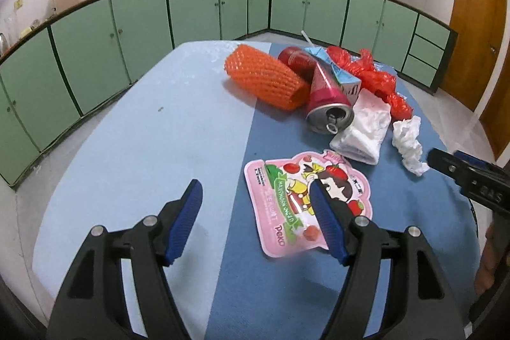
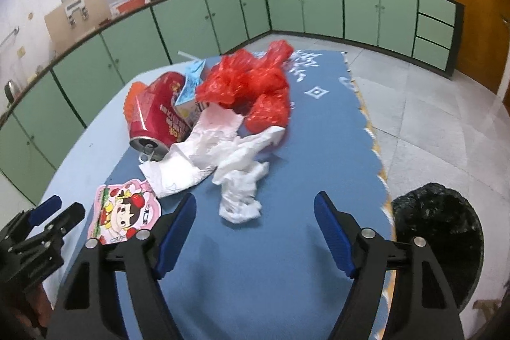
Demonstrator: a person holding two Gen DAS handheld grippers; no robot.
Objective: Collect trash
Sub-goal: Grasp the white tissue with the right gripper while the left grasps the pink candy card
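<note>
Trash lies on a blue-covered table [image 1: 159, 148]. A pink candy wrapper [image 1: 287, 206] lies flat, partly under my left gripper's right finger. My left gripper [image 1: 255, 190] is open and empty above the cloth. Beyond lie an orange foam net [image 1: 264, 78], a red can [image 1: 325, 97], a blue drink carton [image 1: 344, 78], a red plastic bag [image 1: 376, 75] and white crumpled tissues [image 1: 408, 142]. My right gripper [image 2: 255, 206] is open and empty, just short of a crumpled tissue [image 2: 239, 193]. The can [image 2: 159, 117], red bag [image 2: 255, 88] and wrapper [image 2: 127, 215] also show in the right wrist view.
A bin lined with a black bag [image 2: 436, 231] stands on the floor past the table's right edge. Green kitchen cabinets [image 1: 191, 8] run around the room. A wooden door [image 1: 471, 31] is at the right. My left gripper also shows at the lower left of the right wrist view [image 2: 54, 212].
</note>
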